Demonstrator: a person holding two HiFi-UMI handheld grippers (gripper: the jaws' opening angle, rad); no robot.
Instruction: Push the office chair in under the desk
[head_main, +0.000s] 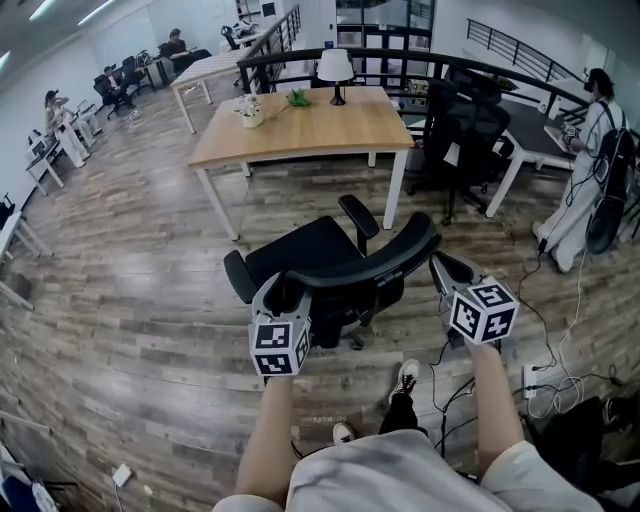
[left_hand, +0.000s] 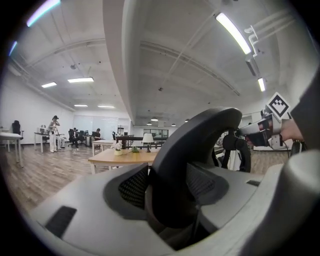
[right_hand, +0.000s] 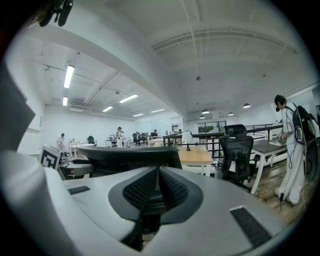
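Observation:
The black office chair (head_main: 300, 250) stands on the wood floor, well short of the wooden desk (head_main: 310, 125), its seat facing the desk. The curved backrest top (head_main: 370, 270) is nearest me. My left gripper (head_main: 285, 295) is at its left end; in the left gripper view the backrest rim (left_hand: 200, 135) sits between the wide-open jaws of the left gripper (left_hand: 167, 187). My right gripper (head_main: 450, 272) is at the right end; the right gripper (right_hand: 158, 187) has its pads together, and the backrest (right_hand: 125, 152) lies just ahead of them.
A lamp (head_main: 335, 70) and a small plant (head_main: 250, 108) are on the desk. A second black chair (head_main: 465, 130) stands to the desk's right, and a person (head_main: 590, 170) stands at the far right. Cables and a power strip (head_main: 530, 380) lie on the floor by my right foot.

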